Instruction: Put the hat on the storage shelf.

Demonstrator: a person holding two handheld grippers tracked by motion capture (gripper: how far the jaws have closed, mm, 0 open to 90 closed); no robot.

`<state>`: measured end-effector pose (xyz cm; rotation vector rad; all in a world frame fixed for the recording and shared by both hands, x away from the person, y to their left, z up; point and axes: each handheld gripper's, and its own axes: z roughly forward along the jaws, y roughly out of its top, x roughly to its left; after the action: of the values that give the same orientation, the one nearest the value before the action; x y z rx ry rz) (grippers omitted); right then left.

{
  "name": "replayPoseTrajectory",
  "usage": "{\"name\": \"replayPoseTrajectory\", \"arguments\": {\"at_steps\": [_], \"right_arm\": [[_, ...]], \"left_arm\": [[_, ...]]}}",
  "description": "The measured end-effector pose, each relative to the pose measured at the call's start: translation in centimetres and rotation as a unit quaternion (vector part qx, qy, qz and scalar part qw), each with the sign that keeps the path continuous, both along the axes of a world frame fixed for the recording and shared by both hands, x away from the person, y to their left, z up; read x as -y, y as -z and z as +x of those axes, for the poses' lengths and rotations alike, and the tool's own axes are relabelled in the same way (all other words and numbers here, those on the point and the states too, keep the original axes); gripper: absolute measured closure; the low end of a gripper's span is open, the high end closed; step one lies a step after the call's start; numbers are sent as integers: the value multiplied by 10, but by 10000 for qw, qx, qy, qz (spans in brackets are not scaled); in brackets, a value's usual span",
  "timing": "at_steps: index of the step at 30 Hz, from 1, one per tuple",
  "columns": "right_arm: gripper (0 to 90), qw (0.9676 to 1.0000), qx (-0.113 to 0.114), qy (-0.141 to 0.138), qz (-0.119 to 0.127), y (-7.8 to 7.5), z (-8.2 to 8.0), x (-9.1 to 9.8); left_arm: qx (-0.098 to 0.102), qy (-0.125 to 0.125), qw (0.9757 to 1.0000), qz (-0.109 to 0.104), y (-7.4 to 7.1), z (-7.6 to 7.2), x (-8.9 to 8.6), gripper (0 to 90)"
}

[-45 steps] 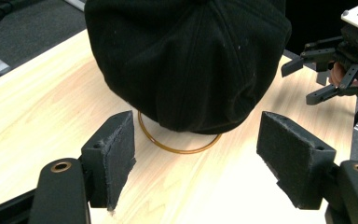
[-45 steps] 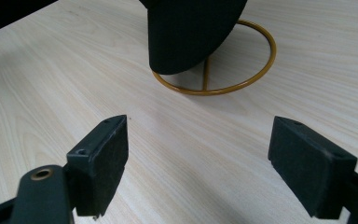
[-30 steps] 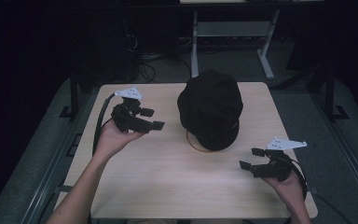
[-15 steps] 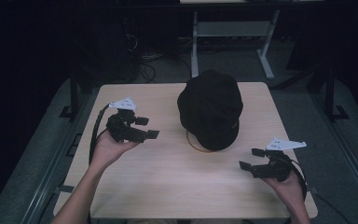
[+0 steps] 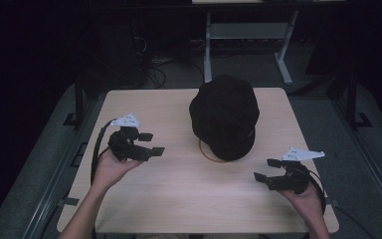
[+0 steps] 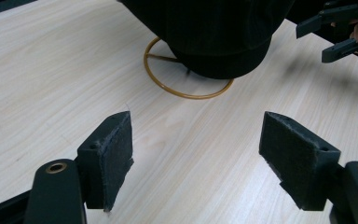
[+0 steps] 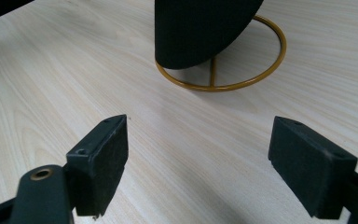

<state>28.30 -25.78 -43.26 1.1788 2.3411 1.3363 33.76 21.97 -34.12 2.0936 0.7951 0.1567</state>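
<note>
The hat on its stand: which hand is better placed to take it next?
Probably left. The left gripper is open, points at the hat and looks nearer to it. The right gripper, also open, waits near the table edge.

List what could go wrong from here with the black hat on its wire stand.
1. The black hat sits on a thin gold wire stand with a small ring base; a sideways push from either tool may tip it.
2. The hat overhangs and hides most of the stand, so a grab could snag the wire and drag the stand along.
3. The left tool and right tool are both open and apart from the hat; uneven contact could slide the stand across the table.
</note>
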Motion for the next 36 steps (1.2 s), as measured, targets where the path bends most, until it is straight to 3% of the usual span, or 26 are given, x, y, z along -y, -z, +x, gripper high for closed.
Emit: {"name": "replayPoseTrajectory", "arguments": {"at_steps": [9, 26, 36], "right_arm": [[195, 10000, 19, -16, -22, 0, -1, 1], [197, 10000, -1, -16, -72, 2, -7, 1], [198, 9999, 19, -116, -119, 4, -14, -5]], "left_arm": [[131, -104, 9999, 37, 9, -14, -7, 250], [181, -248, 9995, 106, 32, -38, -19, 250], [226, -392, 9990, 12, 47, -56, -27, 250]]}}
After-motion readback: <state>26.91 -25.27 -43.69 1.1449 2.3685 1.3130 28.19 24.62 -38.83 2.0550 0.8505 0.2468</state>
